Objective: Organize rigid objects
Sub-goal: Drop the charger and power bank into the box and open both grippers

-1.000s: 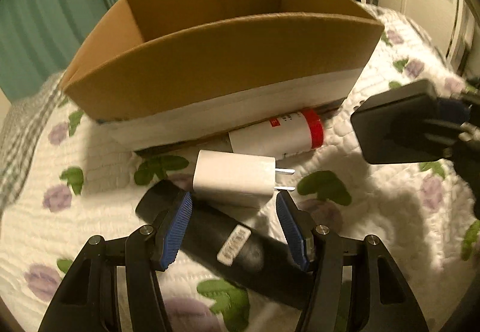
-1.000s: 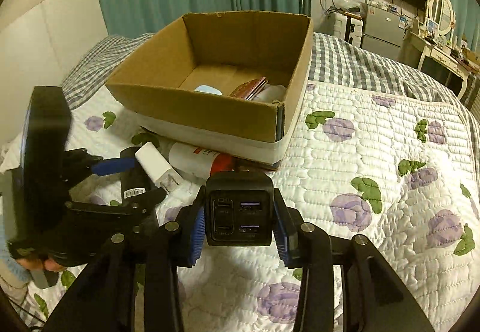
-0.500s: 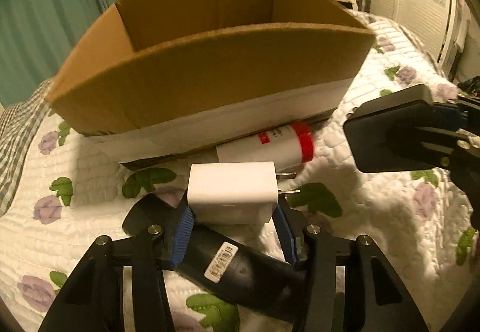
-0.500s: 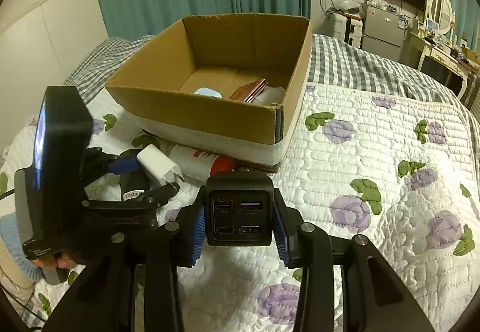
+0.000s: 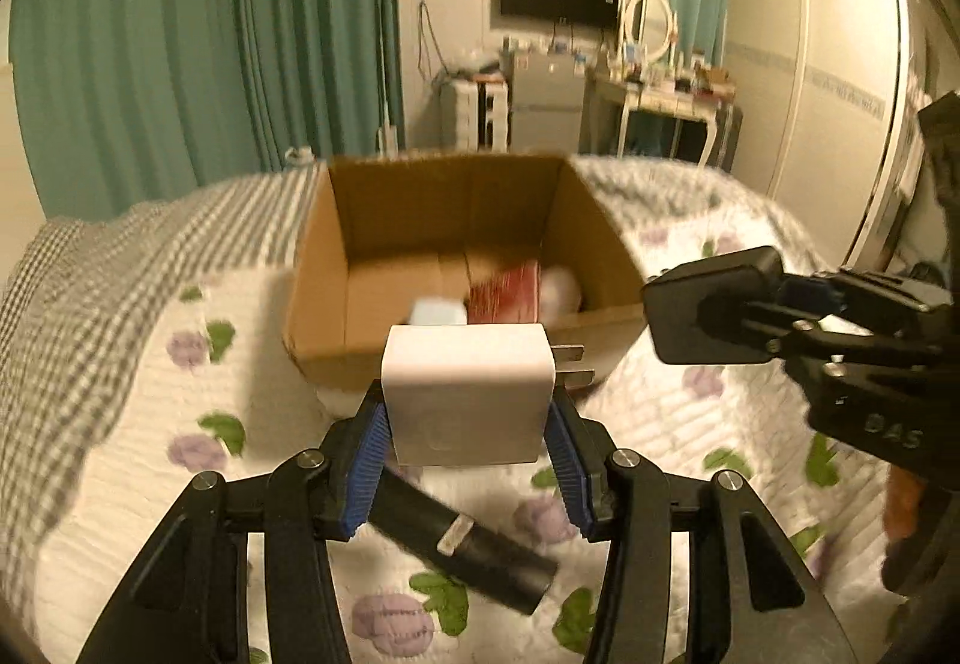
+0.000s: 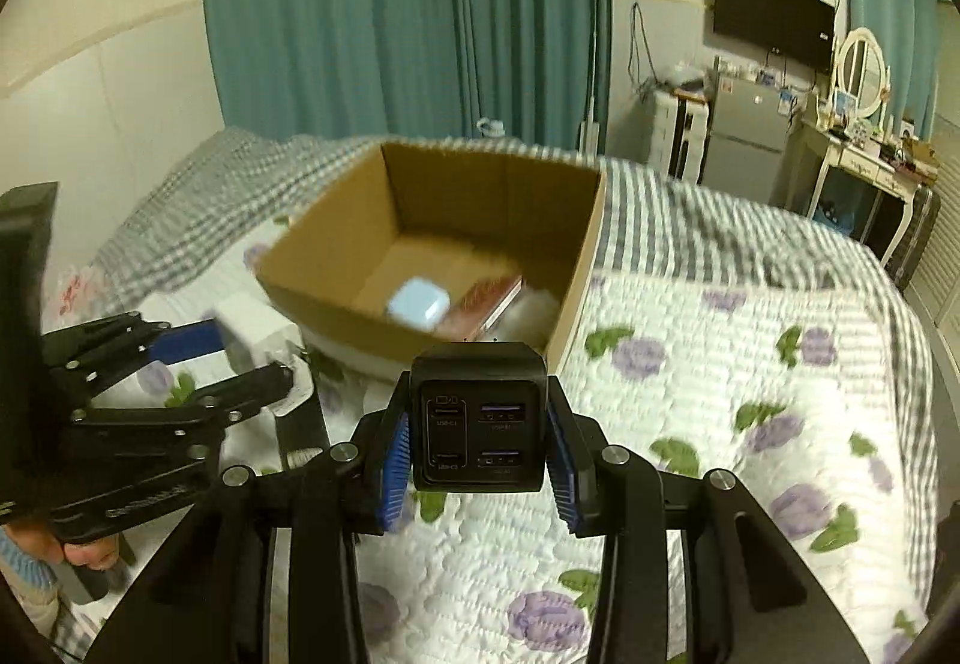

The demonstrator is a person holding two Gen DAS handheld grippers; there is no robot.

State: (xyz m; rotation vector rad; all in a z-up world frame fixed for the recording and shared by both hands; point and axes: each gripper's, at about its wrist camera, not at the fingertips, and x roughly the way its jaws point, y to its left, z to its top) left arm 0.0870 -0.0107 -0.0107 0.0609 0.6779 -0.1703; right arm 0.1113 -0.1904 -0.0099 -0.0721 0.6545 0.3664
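Observation:
My left gripper [image 5: 467,454] is shut on a white wall charger [image 5: 468,394], its prongs pointing right, held up above the quilt. My right gripper [image 6: 479,454] is shut on a black multi-port USB charger [image 6: 478,418], also lifted. Both hang in front of an open cardboard box [image 5: 318,304] [image 6: 576,268] that holds a pale blue case [image 6: 418,304], a red book [image 6: 483,307] and something white. A black cylinder [image 5: 462,544] lies on the quilt under the left gripper. The right gripper with its black charger [image 5: 714,316] shows at the right of the left wrist view.
The box stands on a bed with a white flowered quilt [image 6: 720,394] and a grey checked blanket [image 5: 120,256]. Teal curtains, a wall TV, a small fridge and a dressing table stand behind. A hand [image 6: 84,550] holds the left gripper's handle at lower left.
The left gripper closed on the white charger and lifted it off the quilt. The right gripper rose with the black charger. The box's inside now shows in both views.

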